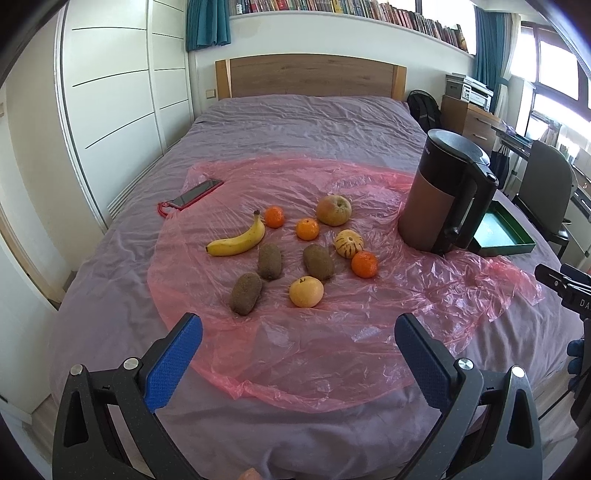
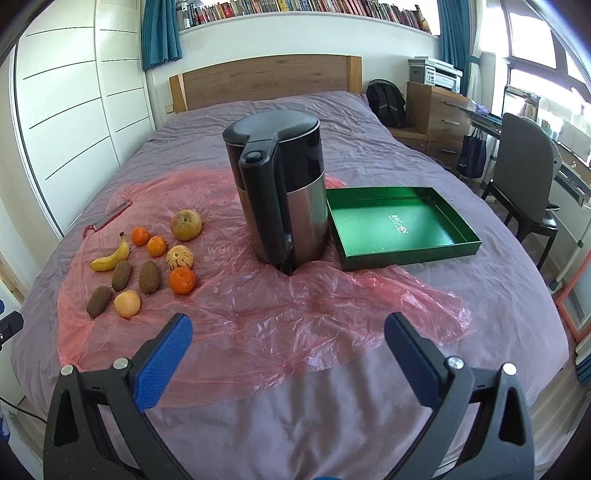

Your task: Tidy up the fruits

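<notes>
Ten fruits (image 1: pixel 288 251) loose on pink plastic sheet (image 1: pixel 332 350) on bed, ahead of left claw (image 1: pixel 298 354), fingers apart, empty. Right claw (image 2: pixel 288 354) apart too, faces kettle (image 2: pixel 280 195); green tray (image 2: pixel 399 225) beyond, right. Left nearer fruit.

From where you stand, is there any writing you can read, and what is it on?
"DA": white letters, cut off, on the right hand-held gripper at the view's edge.
Green tray: two pale characters on its floor, too blurred to read.
Kettle: small mark, unreadable.
Book spines on the shelf: too small.
</notes>
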Tool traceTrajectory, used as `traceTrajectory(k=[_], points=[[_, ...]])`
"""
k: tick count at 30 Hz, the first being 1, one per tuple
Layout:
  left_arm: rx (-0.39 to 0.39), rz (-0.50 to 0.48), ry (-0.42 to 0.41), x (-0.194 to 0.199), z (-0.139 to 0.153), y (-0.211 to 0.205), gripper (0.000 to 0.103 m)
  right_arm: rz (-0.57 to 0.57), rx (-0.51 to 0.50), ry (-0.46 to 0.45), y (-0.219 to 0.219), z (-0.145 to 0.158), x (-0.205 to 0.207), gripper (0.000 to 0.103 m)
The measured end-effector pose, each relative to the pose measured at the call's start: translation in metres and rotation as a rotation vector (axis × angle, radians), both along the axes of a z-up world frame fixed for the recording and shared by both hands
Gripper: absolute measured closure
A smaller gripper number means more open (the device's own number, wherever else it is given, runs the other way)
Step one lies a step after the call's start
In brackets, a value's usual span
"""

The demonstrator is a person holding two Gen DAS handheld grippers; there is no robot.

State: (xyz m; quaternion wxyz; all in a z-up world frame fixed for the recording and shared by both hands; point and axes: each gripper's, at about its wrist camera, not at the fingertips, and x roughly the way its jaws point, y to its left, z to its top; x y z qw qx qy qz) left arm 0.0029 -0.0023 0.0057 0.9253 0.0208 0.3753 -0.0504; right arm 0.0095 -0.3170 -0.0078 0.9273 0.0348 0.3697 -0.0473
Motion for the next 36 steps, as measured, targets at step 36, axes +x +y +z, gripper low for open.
traceTrajectory(k=[36], points=[[0.067, 0.095, 0.149, 0.082, -0.086, 0.065, 0.015, 0.243, 0.049, 0.111, 0.071, -0.076, 0.064, 0.0]])
